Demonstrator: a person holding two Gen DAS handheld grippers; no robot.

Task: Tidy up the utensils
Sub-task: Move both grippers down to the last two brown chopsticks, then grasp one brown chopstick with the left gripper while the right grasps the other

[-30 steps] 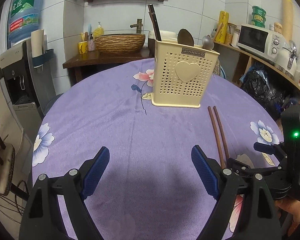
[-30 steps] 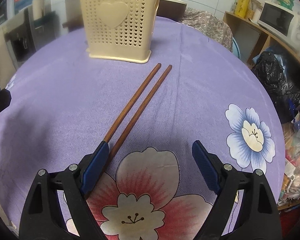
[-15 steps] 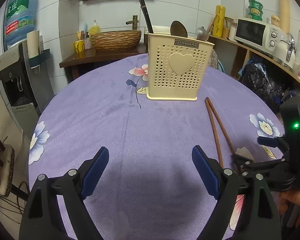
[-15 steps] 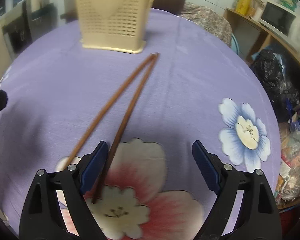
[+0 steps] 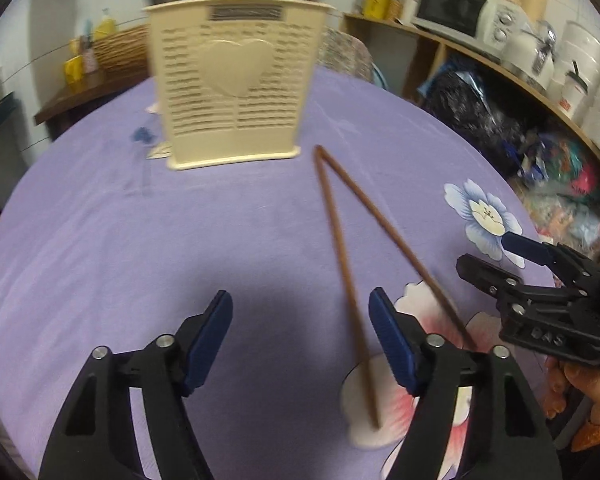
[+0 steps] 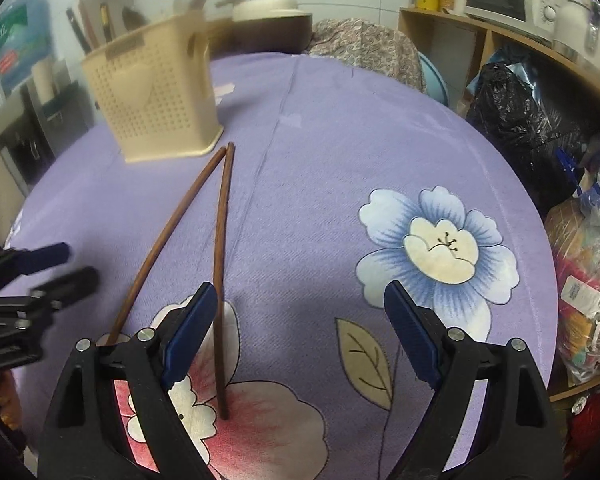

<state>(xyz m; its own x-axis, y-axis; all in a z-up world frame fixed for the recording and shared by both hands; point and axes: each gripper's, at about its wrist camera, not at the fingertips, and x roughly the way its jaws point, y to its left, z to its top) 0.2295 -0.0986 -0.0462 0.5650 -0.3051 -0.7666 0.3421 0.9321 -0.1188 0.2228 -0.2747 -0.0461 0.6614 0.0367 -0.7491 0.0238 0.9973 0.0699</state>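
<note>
Two brown chopsticks (image 5: 340, 240) lie on the purple flowered tablecloth (image 5: 100, 240), joined at their far tips and spread apart toward me. They also show in the right wrist view (image 6: 220, 240). A cream perforated utensil holder (image 5: 236, 80) with a heart stands behind them, holding several utensils; it also shows in the right wrist view (image 6: 156, 96). My left gripper (image 5: 300, 332) is open and empty, with one chopstick running between its fingers. My right gripper (image 6: 296, 328) is open and empty, with one chopstick just inside its left finger (image 6: 188, 332).
A black rubbish bag (image 6: 512, 120) and coloured bags (image 6: 584, 248) sit beyond the table's right edge. A wooden shelf with a microwave (image 5: 456, 16) runs along the right wall. A side table with a woven basket (image 5: 120, 52) stands behind.
Both grippers have moved in over the chopsticks' near ends. The chopsticks have spread from parallel into a V. The left view has swung right and closer to the holder.
</note>
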